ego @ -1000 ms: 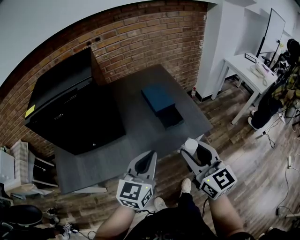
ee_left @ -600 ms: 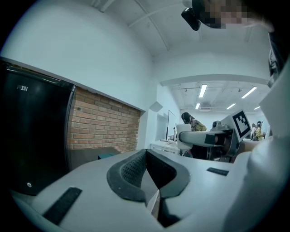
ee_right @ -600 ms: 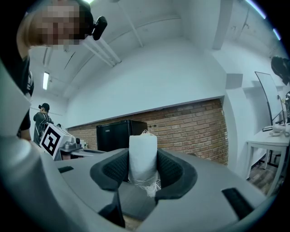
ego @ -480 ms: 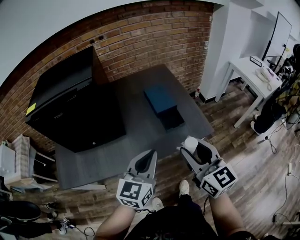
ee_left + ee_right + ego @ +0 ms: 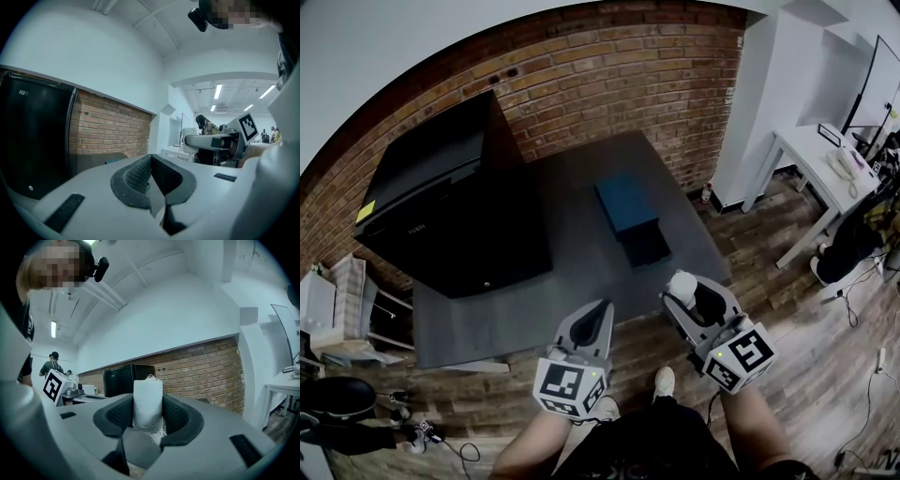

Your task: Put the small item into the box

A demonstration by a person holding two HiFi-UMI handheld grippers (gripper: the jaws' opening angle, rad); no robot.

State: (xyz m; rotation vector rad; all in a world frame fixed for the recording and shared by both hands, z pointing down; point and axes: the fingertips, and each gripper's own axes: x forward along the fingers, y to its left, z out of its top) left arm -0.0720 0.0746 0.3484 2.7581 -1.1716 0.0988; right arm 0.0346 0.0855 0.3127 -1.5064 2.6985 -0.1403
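1. The right hand-held gripper (image 5: 689,292) stays clamped on the small white item (image 5: 680,285), well short of the box (image 5: 630,217).
2. The left hand-held gripper (image 5: 598,321), jaws together and empty, has not moved either.
3. Only the view has drifted; the box sits unchanged on the desk (image 5: 572,267), so the carry likely remains ahead.
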